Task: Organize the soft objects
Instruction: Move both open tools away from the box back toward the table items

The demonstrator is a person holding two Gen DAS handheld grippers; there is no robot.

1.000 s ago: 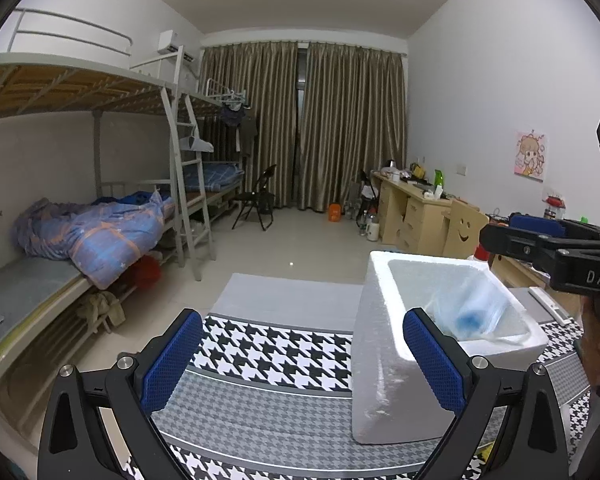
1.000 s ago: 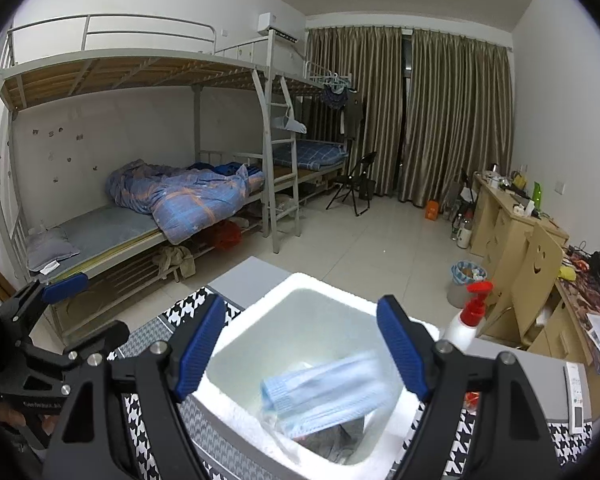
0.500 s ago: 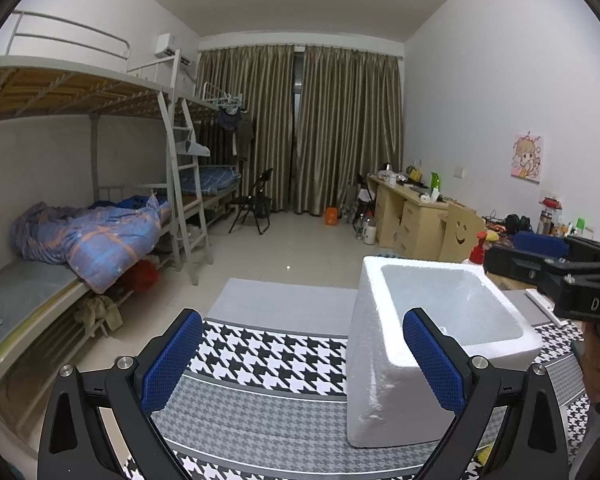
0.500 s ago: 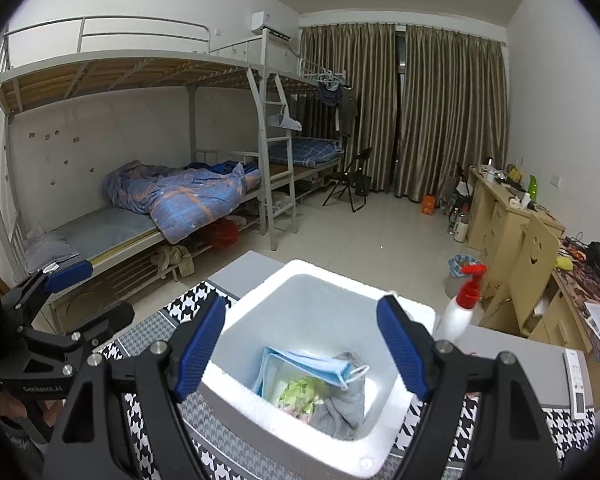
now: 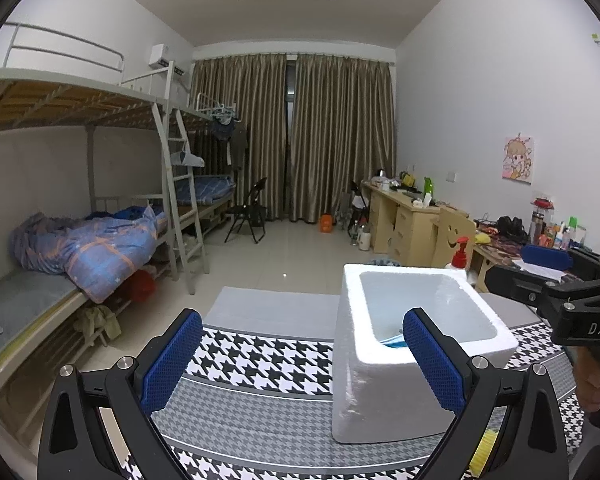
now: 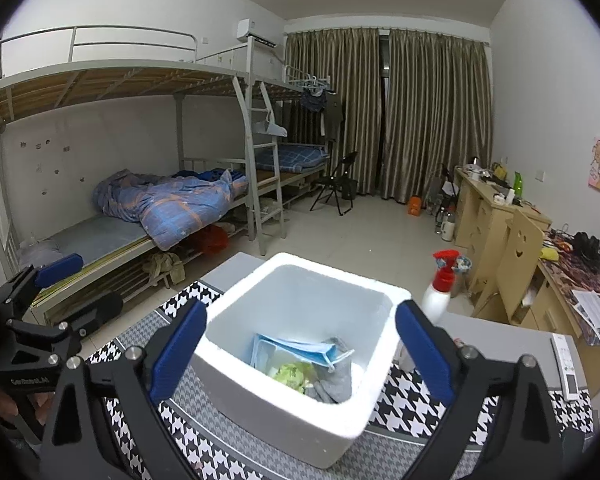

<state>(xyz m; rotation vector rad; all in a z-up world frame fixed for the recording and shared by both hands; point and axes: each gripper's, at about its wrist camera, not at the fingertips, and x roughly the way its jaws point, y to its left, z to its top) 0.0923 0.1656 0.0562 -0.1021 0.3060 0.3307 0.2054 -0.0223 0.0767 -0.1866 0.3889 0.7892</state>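
White foam box [image 6: 296, 364] near the tabletop's [image 6: 228, 436] middle holds a blue pack [image 6: 292, 350] and perhaps grey cloth [image 6: 334, 380]; our left tongs [image 5: 300, 364] and right tongs [image 6: 300, 354] gape empty.

In the left wrist view the near wall of the white foam box [image 5: 380, 380] hides nearly all its contents; only a sliver of the light-blue packet of face masks [image 5: 394, 342] shows. The grey cloth [image 6: 336, 380] lies partly under the packet, and the yellow object [image 5: 485, 450] at the bottom edge is cut off, unidentifiable.
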